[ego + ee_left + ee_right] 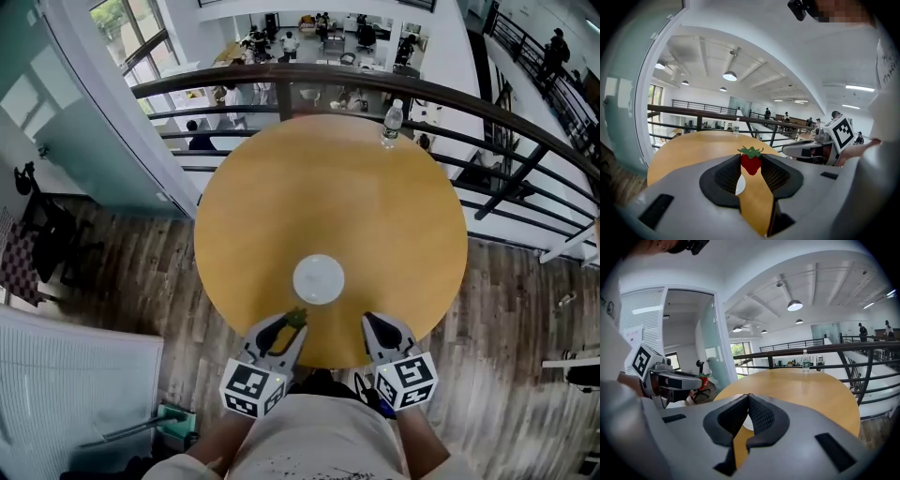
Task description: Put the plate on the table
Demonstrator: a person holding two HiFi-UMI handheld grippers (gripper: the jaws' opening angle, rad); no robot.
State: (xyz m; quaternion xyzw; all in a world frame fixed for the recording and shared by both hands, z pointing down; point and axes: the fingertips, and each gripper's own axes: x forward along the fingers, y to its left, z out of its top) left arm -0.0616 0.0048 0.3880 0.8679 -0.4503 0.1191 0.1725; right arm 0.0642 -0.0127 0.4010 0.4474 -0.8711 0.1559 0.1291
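Note:
A white plate [319, 279] lies flat on the round wooden table [281, 178], a little in from its near edge. My left gripper [296, 323] hovers just short of the plate's near left side, shut on a small red strawberry [751, 164] with a green top. In the left gripper view a sliver of the plate [739, 186] shows under the berry. My right gripper [370, 321] sits at the table's near edge, right of the plate, with its jaws shut and nothing between them [748, 397]. The right gripper view also catches the left gripper [696, 379] and the plate's edge [748, 423].
A clear water bottle [392, 120] stands at the table's far edge. A dark metal railing [309, 80] curves behind the table, with a drop to a lower floor beyond. Wood flooring surrounds the table, and a glass wall [56, 122] stands at the left.

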